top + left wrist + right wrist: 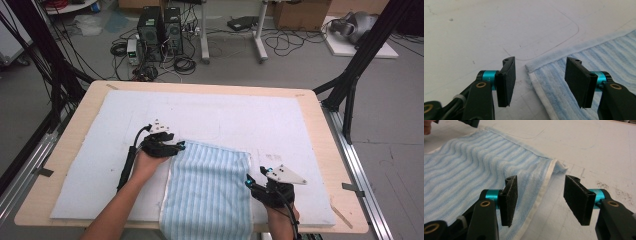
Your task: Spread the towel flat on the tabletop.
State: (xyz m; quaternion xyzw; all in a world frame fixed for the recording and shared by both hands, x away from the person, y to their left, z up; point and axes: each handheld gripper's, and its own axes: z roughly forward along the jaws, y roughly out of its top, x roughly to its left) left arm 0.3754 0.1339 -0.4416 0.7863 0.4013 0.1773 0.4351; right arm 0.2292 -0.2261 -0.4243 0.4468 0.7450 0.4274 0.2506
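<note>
A light blue striped towel (pixel 207 187) lies flat on the white mat (pixel 225 117), its near end hanging over the table's front edge. My left gripper (pixel 178 145) hovers open at the towel's far left corner (pixel 530 67), its jaws straddling that corner without touching it. My right gripper (pixel 251 178) is open beside the towel's right edge, a little short of the far right corner (pixel 557 165), which is slightly curled. The white hem (pixel 544 187) runs between its jaws. Neither gripper holds anything.
The mat covers a wooden table (pixel 320 125). Faint pen outlines (pixel 564 37) mark the mat beyond the towel. On the floor behind the table stand computer towers (pixel 160 30), cables and black frame legs (pixel 350 85).
</note>
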